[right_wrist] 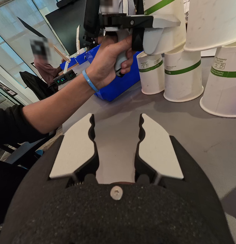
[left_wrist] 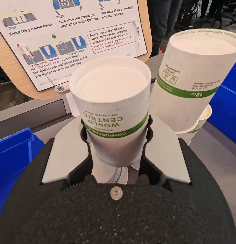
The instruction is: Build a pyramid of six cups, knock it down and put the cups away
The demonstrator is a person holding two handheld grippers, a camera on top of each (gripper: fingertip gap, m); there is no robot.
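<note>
A grey table [right_wrist: 167, 132] filled the near ground; glass partition panels [right_wrist: 11, 43] stood far left, with a dark chair [right_wrist: 34, 84] and patterned carpet floor [left_wrist: 10, 97] beyond.

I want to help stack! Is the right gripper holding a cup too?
No, the right gripper is open with only bare grey table between its fingers; the paper cups stand farther off.

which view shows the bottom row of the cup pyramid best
The right wrist view: three inverted base cups stand in full on the grey table. The left wrist view shows only slivers of them behind the held cup.
</note>
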